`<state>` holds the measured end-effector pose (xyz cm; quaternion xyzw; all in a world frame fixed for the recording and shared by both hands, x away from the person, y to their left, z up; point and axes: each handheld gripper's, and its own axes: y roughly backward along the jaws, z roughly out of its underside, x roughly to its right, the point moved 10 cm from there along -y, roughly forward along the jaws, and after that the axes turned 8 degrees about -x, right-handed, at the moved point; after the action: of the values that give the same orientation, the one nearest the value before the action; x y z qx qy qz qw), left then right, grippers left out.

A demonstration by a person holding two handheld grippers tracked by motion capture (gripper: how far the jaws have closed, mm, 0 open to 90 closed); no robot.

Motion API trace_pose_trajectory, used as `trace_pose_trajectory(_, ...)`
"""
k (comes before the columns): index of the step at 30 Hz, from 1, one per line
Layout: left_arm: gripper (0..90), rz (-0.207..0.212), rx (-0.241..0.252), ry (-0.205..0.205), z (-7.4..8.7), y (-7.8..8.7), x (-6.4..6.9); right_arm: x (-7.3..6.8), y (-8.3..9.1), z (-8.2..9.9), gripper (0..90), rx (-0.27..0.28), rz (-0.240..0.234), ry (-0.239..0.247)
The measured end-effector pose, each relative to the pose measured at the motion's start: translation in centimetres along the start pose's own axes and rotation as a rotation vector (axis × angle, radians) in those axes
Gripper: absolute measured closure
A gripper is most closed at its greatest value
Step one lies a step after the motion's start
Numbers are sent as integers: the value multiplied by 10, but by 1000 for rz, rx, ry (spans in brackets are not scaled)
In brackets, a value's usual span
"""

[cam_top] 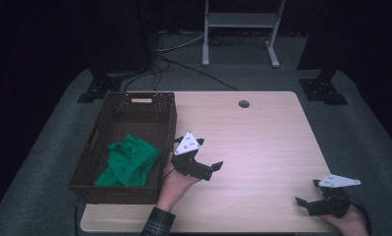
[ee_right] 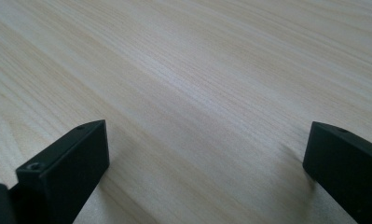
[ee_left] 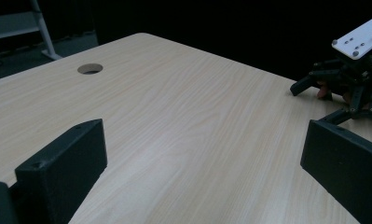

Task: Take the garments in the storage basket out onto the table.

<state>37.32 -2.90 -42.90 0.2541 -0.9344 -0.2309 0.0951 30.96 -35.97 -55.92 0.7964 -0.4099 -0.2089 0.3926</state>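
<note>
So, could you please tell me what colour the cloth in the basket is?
Green; the cloth shows best in the high view, lying in the dark brown woven basket.

Your left tongs (cam_top: 207, 167) sit lower centre of the high view, palm up under them, jaws spread wide with nothing between, pointing toward the right of the frame. Plaid sleeve (cam_top: 158, 222) enters at the bottom edge. Your right tongs (cam_top: 309, 196) sit in the lower right corner, jaws also wide apart and empty, pointing left, hand (cam_top: 350, 222) cut by the frame edge.
</note>
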Motion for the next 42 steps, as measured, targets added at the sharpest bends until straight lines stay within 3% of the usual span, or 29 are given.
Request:
trace_pose_trajectory(11, 0, -2, 7, -2, -10, 3, -4, 0, 0, 0, 0, 0, 0, 0)
trace_pose_trajectory(16, 0, 3, 24, 16, -12, 5, -7, 0, 0, 0, 0, 0, 0, 0)
trace_pose_trajectory(28, 0, 19, 10, -6, -17, 3, -9, 0, 0, 0, 0, 0, 0, 0)
trace_pose_trajectory(32, 0, 25, 21, 2, -20, 6, -10, 0, 0, 0, 0, 0, 0, 1)
trace_pose_trajectory(37, 0, 35, 48, 41, -23, 9, -13, 0, 0, 0, 0, 0, 0, 0)
trace_pose_trajectory(42, 0, 30, 38, 34, -27, 11, -14, 0, 0, 0, 0, 0, 0, 0)
